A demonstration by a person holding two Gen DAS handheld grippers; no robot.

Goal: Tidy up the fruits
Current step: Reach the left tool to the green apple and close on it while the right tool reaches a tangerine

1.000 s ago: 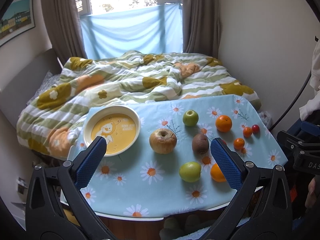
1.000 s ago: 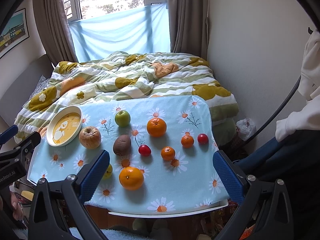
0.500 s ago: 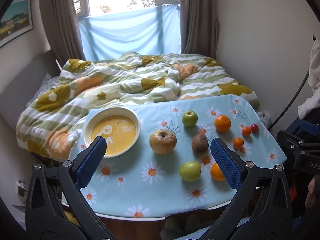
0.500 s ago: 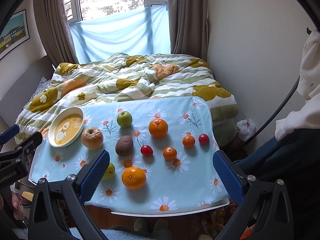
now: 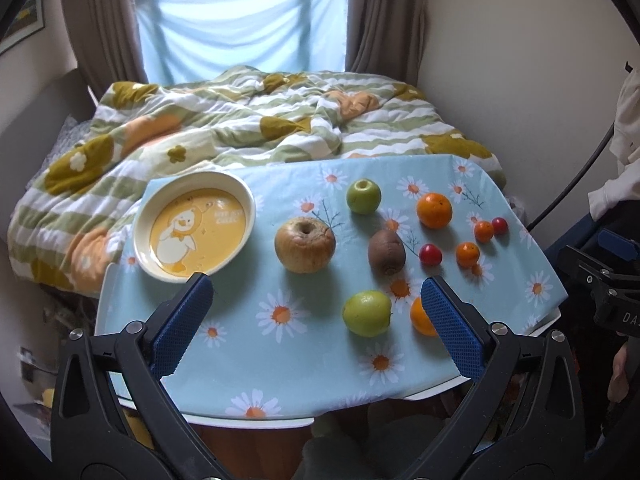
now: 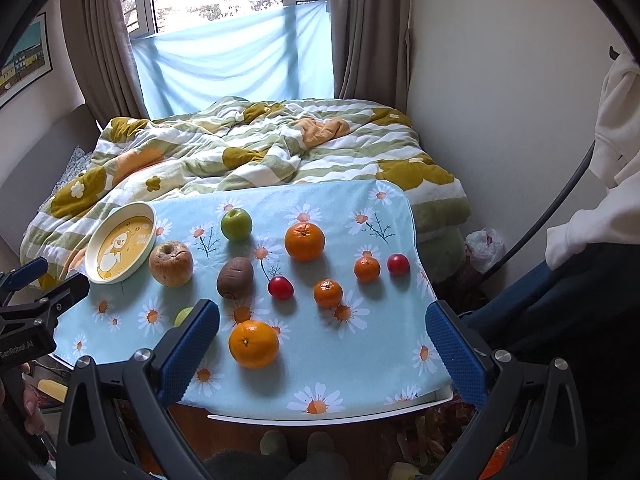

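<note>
A yellow duck plate sits empty at the table's far left. Beside it lie a wrinkled brown apple, a kiwi, two green apples, two big oranges, small tangerines and red cherry fruits. My left gripper is open above the near table edge. My right gripper is open above the near right part, empty.
The table wears a light blue daisy cloth. A bed with a striped flowered quilt lies behind it, a wall to the right. A person in white and blue stands at the right.
Both grippers have moved forward and lower toward the table; the fruits look larger. Nothing on the table has moved.
</note>
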